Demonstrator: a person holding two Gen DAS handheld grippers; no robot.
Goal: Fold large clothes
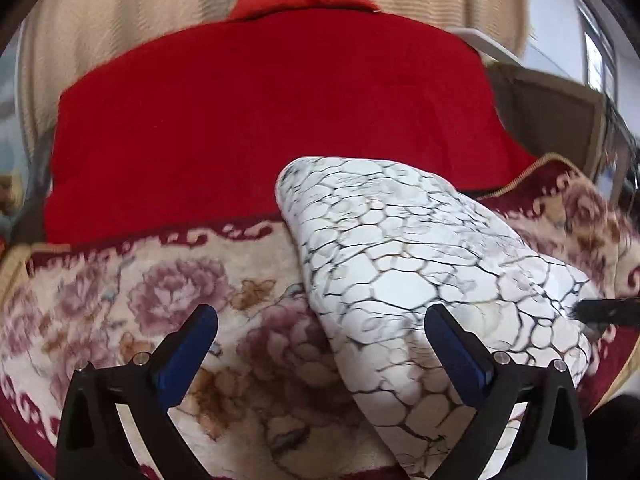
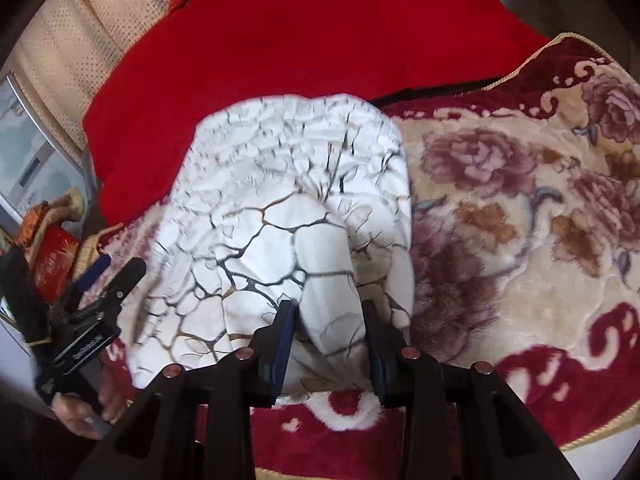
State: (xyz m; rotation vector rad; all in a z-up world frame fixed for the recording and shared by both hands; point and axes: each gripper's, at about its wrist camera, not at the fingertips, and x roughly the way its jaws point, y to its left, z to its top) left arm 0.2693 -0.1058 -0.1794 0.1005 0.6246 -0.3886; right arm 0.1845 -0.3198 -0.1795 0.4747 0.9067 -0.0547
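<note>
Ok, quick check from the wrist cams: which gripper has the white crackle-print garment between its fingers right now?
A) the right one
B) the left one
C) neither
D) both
A: in the right wrist view a fold of the white garment sits between the right gripper fingers, while in the left wrist view the left gripper stands wide open with no cloth pinched.

floral blanket (image 1: 120,280) lies open left of the bunched white garment (image 1: 420,248).
</note>
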